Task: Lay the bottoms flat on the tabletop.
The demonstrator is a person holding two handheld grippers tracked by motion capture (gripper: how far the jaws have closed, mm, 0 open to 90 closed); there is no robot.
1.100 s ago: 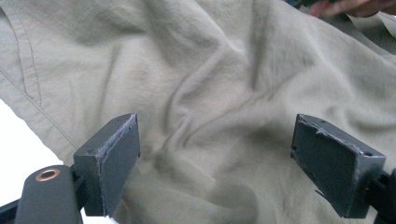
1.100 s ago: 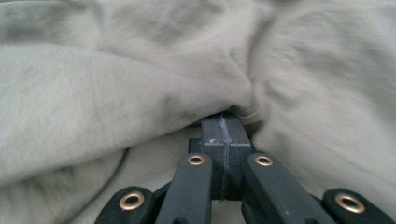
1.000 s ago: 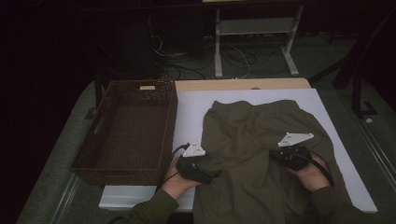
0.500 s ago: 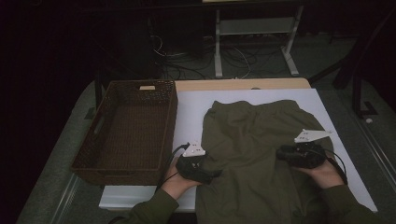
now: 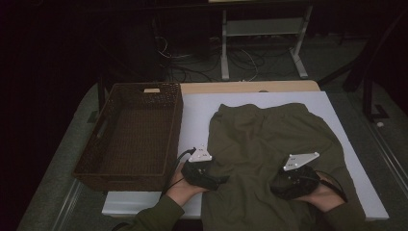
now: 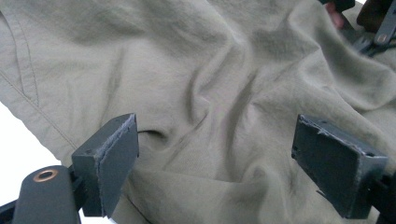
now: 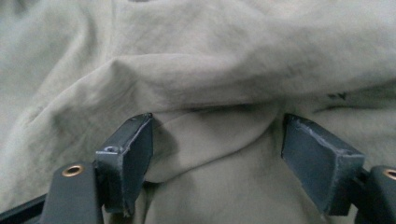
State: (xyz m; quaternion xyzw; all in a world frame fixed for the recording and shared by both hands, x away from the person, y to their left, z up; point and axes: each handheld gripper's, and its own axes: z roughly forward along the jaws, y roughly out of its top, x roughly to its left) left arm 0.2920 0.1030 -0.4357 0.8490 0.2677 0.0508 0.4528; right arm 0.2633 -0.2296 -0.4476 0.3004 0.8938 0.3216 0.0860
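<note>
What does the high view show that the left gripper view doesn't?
High view alone: the wicker basket, the white table, the person's forearms, and floor cables behind.

Left gripper view alone: close-up creases and a stitched seam in the fabric, seen between the left gripper, whose jaws stand wide open.

Both: the olive green garment and the right gripper, far off in the left gripper view, its jaws just opening.
</note>
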